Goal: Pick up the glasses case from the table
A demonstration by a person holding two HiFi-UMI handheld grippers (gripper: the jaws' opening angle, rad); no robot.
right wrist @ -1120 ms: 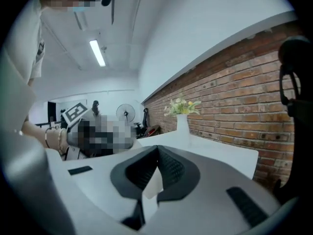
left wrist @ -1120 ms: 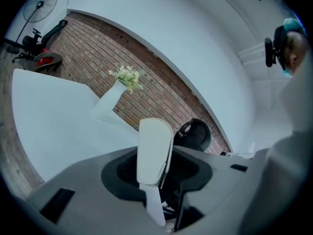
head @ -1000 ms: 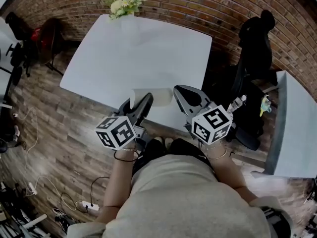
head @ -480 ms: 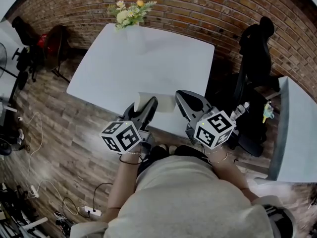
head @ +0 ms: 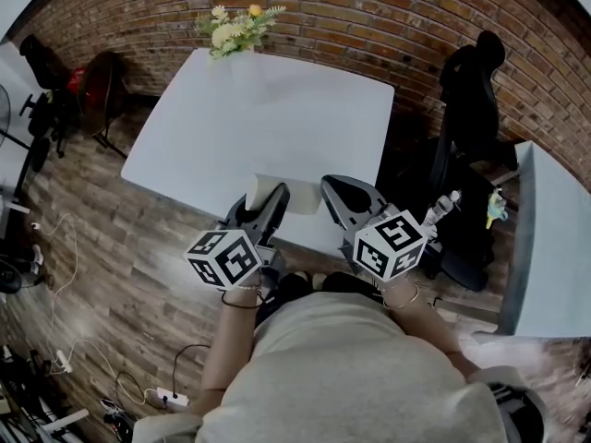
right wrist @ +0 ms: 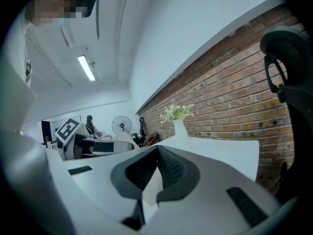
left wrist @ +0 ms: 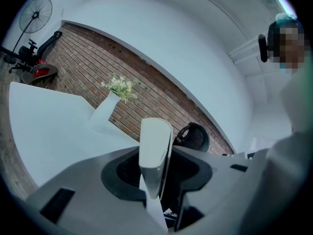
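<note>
We see bright, even indoor light, with a ceiling strip lamp (right wrist: 86, 68) glowing overhead. The white table (head: 277, 109) looks washed out, its shadows soft. Fisheye distortion bends the brick wall (head: 388, 17); the corners go dark.

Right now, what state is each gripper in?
Left gripper: closed on the case.
Right gripper: closed, holding nothing.

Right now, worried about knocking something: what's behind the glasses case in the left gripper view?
Bare white table, a vase of flowers, brick wall, a black chair. The glasses case covers whatever lies directly behind it.
</note>
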